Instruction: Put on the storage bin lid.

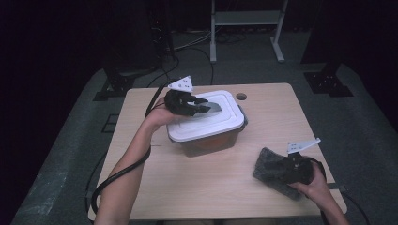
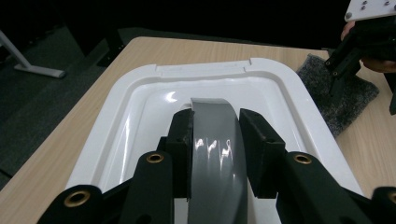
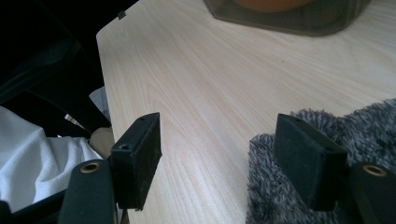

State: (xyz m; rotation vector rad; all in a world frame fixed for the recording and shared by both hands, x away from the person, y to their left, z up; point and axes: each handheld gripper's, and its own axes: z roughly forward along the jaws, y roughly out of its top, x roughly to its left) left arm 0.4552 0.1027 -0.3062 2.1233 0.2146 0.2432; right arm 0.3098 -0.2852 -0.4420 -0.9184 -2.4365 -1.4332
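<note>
**Left jaws on the lid handle**

You are clamping your left gripper (image 2: 215, 140) on the grey handle (image 2: 217, 154) in the middle of the white lid (image 1: 206, 117); both pads are pressing its sides. The lid is sitting on the box (image 1: 211, 144), which is standing mid-table (image 1: 206, 187). Your right gripper (image 3: 231, 158) is resting near the box's right, well apart from it, jaws standing wide with nothing between them, one pad lying over the grey fuzzy cloth (image 3: 369, 126).
</note>
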